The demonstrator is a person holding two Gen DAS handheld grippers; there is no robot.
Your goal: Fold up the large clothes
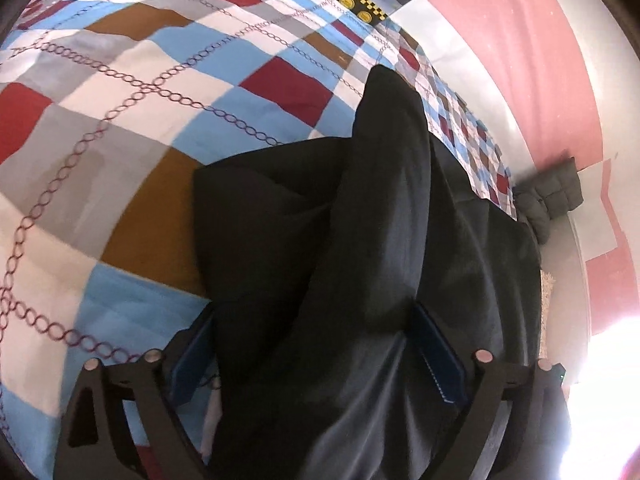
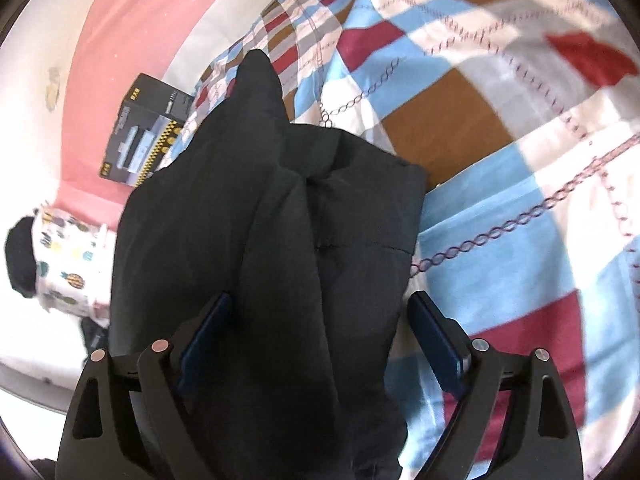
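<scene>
Black garment (image 1: 360,240) bunched on the bed (image 1: 120,128), both your claws spread apart.

Bed wears a smooth checked cover of red, blue, brown, grey and white squares with printed chain lines; pink-and-white wall (image 1: 520,40) behind. Dark padded cushion (image 1: 548,196) by the wall, black carton (image 2: 144,136) with yellow checker strip, its print too small to read. Your left claw (image 1: 316,332) and right claw (image 2: 320,320) each stand wide, matte cloth heaped between blue pads without being pinched.
</scene>
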